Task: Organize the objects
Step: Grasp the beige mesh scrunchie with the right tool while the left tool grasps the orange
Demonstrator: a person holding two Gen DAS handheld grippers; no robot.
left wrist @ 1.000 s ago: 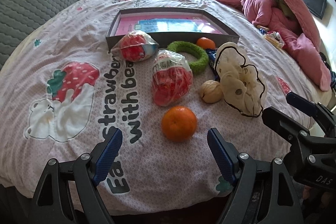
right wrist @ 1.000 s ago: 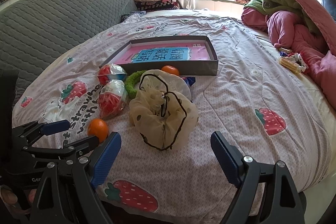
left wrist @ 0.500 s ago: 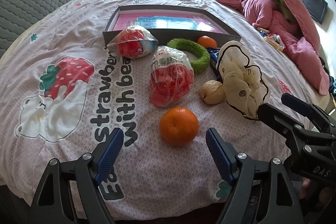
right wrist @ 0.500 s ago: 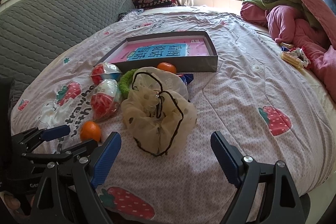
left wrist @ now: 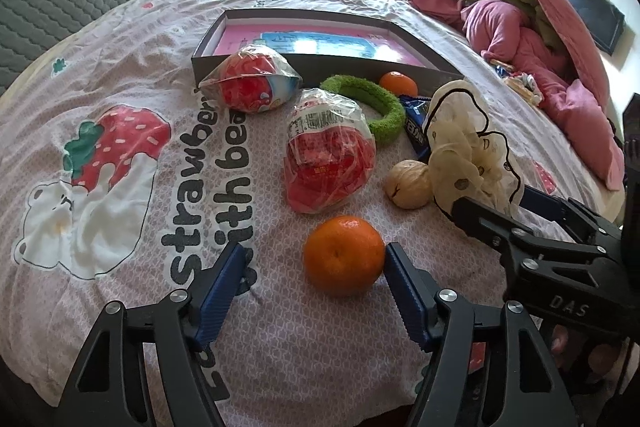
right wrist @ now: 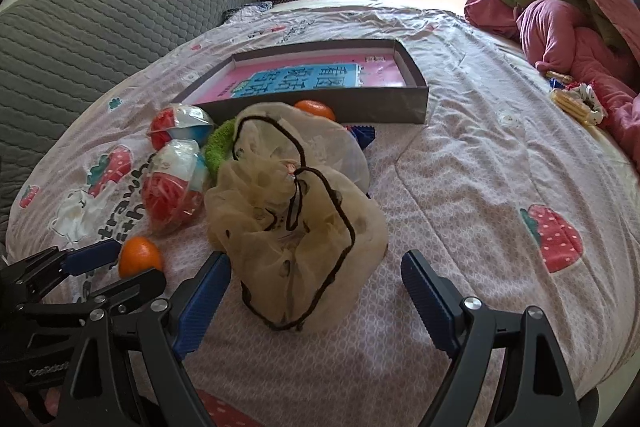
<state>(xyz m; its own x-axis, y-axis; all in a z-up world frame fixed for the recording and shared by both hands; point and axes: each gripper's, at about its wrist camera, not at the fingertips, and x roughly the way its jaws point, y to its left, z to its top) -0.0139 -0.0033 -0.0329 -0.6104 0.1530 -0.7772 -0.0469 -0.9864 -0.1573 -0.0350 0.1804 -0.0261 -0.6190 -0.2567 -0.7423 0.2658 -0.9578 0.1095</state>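
Closing around a small round orange mandarin (left wrist: 343, 254) on the strawberry-print bedspread (left wrist: 120, 187), left hand-held gripper (left wrist: 310, 285) not yet clenched, right blue ribbed pad (left wrist: 404, 301) touching peel, left pad apart. Judged light, firm yet bruisable, waxy; best taken across its widest middle. Right hand-held gripper (right wrist: 316, 303) released, straddling a soft, floppy cream gauze pouch with black cord trim (right wrist: 296, 227).

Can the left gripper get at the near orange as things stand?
Probably yes: the near orange lies bare on the bedspread, between the closing fingers of the left gripper, one already alongside it, nothing blocking.
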